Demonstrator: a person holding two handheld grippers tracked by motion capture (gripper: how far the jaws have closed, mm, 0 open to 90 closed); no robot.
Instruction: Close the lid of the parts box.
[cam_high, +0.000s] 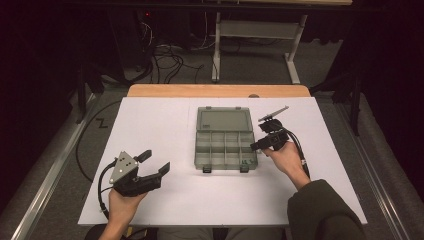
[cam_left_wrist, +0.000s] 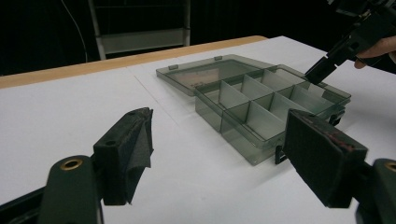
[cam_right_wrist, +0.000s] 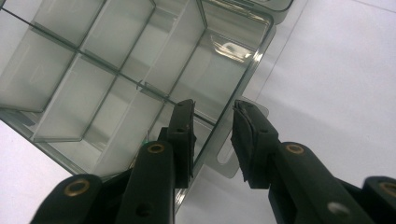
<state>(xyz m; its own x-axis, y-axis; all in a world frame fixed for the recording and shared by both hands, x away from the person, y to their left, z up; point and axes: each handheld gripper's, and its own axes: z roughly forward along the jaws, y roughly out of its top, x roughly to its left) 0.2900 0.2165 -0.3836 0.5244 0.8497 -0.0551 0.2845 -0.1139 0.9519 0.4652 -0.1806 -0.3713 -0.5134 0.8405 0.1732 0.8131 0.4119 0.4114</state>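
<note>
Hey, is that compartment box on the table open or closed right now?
Open: the compartment box has its lid folded flat behind, dividers exposed.

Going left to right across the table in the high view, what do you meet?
Left tongs, open, resting on the white table → clear compartment box with its lid laid open → right tongs at the box's right edge.

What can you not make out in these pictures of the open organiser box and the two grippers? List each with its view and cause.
- Organiser box: any small contents, high view, too small and dim.
- Right gripper: whether its pads touch the box wall between them, right gripper view.
- Left gripper: body cut off by the bottom edge, left gripper view.
</note>
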